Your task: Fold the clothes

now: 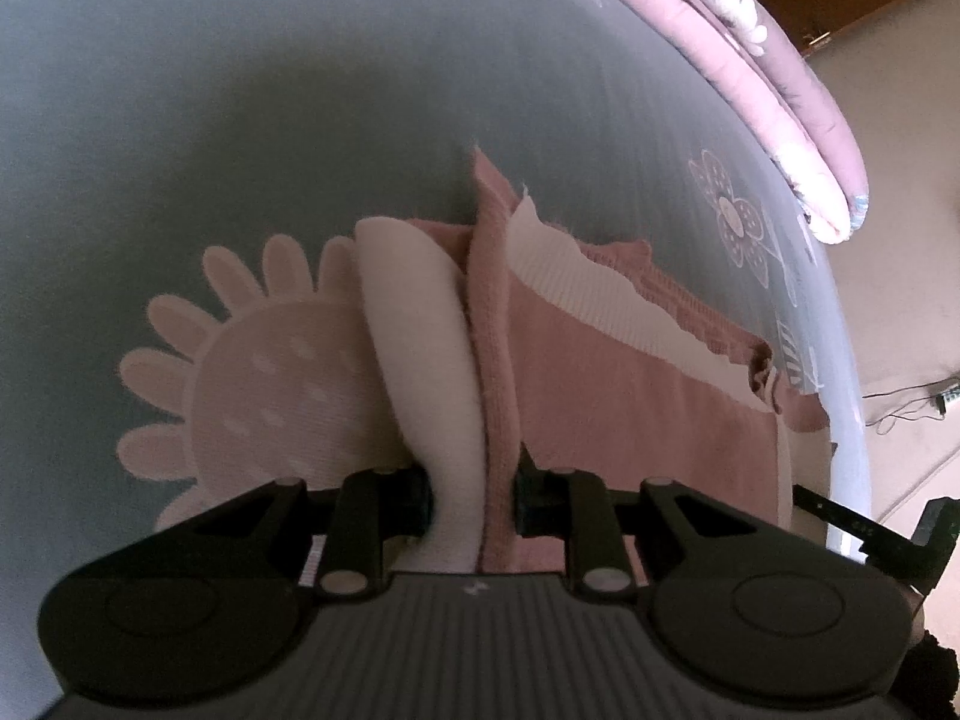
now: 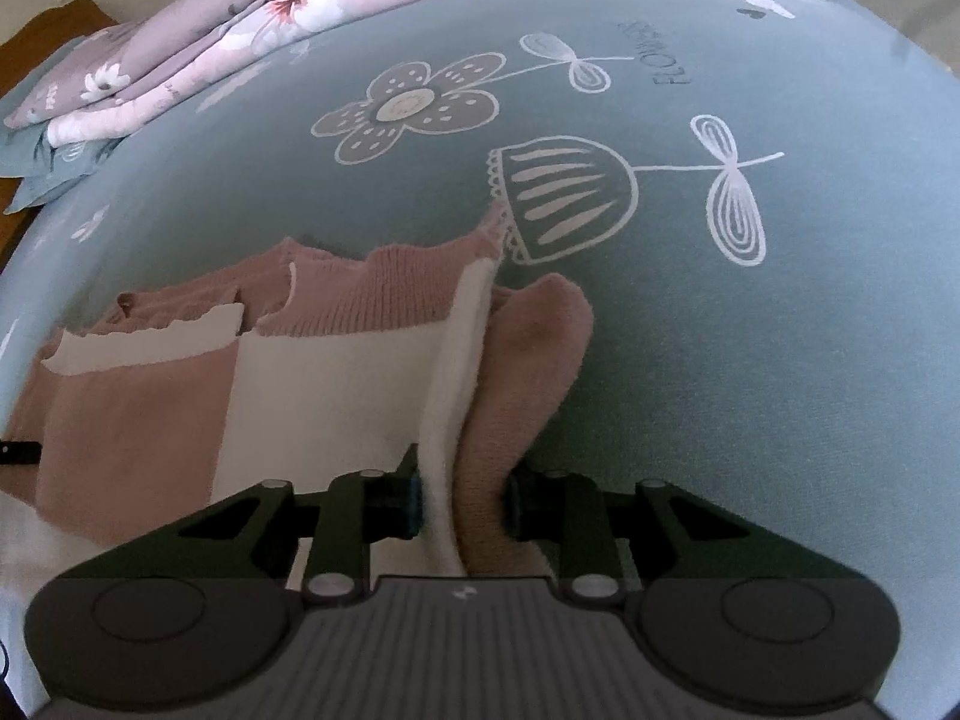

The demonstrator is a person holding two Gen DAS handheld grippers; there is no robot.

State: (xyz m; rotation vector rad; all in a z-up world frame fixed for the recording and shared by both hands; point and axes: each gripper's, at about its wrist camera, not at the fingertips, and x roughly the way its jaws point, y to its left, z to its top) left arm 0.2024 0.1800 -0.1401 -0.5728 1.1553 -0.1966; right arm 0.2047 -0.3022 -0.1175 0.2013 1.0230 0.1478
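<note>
jaws: we are seeing both pairs pinching bunched knit, white and pink layers pressed between the pads.
left gripper (image 1: pixel 471 501): clamping one edge of the sweater (image 1: pixel 630 384).
right gripper (image 2: pixel 462 498): gripping the opposite edge of the sweater (image 2: pixel 336 372).
sweater: we are finding it lying on the grey-green bedsheet (image 2: pixel 750 360), near the folded pink quilt (image 2: pixel 252 30).
</note>
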